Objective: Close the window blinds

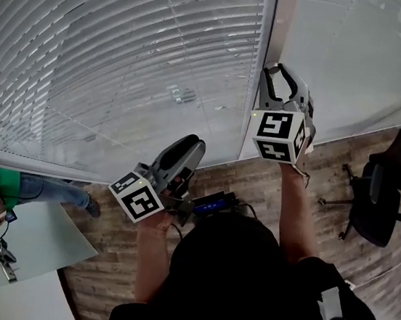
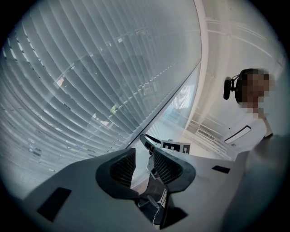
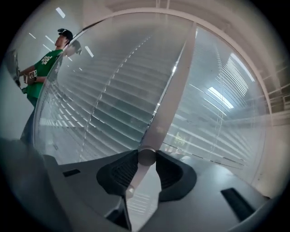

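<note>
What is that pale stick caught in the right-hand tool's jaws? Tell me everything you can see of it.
It looks like the blind's tilt wand: a long, pale, smooth round rod, plastic by its look. In the right gripper view it slants up across the window, with slatted blinds on either side. Its lower part sits between the right gripper's jaws, both pads against its sides, with a rounded thickening there and a thinner stretch below. What it hangs from cannot be made out.

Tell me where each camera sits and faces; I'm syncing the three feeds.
Head view: on the person's head, looking steeply down at the blinds and floor; both arms, left hand-held gripper and right hand-held gripper show.
Left gripper view: on that gripper, facing the blinds; its open jaws show.
Right gripper view: likewise, facing blinds; its jaws grip the wand.
Shared: all three see the blinds.
</note>
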A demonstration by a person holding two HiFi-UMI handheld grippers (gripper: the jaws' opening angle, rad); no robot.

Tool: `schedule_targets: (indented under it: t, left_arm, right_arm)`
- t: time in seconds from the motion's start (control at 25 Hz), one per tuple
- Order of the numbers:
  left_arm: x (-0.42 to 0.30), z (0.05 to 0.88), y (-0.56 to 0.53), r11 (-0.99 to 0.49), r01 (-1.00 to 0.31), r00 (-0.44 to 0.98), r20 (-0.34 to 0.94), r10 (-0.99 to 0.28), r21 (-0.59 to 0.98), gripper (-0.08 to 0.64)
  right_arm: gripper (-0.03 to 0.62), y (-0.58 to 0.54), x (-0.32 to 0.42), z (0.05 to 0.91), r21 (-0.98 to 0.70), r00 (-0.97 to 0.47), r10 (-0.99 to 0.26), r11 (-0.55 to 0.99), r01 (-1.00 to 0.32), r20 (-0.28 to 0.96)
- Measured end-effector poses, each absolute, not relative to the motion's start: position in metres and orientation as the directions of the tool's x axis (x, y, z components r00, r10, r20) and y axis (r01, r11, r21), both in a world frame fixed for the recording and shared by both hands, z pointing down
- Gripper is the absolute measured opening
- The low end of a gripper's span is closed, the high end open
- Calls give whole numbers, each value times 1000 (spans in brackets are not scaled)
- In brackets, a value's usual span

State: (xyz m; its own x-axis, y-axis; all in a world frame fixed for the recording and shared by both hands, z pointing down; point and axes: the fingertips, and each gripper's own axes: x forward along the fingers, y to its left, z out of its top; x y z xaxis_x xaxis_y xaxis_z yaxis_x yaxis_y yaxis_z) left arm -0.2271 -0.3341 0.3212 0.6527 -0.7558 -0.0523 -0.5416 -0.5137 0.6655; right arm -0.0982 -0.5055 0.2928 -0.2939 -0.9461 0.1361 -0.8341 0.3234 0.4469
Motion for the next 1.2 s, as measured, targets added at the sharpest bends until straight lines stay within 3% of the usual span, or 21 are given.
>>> schedule_targets:
  t: [0.12,0.24,0.32,0.4,0.48,0.64,0.76,0.88,1.04,1.2]
  left_arm:
    - [-228,319,-336,-507,-547,647,-48,-761,666,124]
    - [-228,317,-339,-505,-548,648,-44,-761,667,124]
    - [-227,316,-338,-508,-546,652,-44,-757,666,124]
    - [-224,316,-337,-514,-542,658,-45,-752,665,124]
    - [-222,316,-338,-521,-539,664,-47,-746,662,124]
    - [-224,322,-339,-519,-542,661,-46,-749,661,124]
    - [-225,326,-339,-510,-545,655,-41,-754,665,124]
    - [-227,332,-339,-510,-547,652,-45,-757,664,124]
    - [-225,336,-339,-492,-557,641,-30,-767,669,124]
    - [-226,332,-344,-488,-565,637,-24,-770,666,124]
  right_arm:
    - [130,-508,-97,292,354,-306,-941,338,-872,145]
    - [130,-513,-96,293,18,-413,-899,420,-908,148]
    - [130,-513,-96,295,-252,-510,-852,470,-846,122]
    - [130,-512,-98,295,-366,-566,-819,501,-784,92]
    - [132,-511,-99,295,-239,-551,-828,517,-822,103]
    - [150,-504,-107,290,282,-392,-911,412,-867,126]
    - [149,-506,-111,296,422,-337,-932,362,-831,136]
    - [130,-508,-111,304,346,-349,-925,380,-858,151]
    - [130,-513,-109,310,76,-439,-882,457,-886,172]
    - [132,-519,-114,307,-124,-548,-825,535,-836,136]
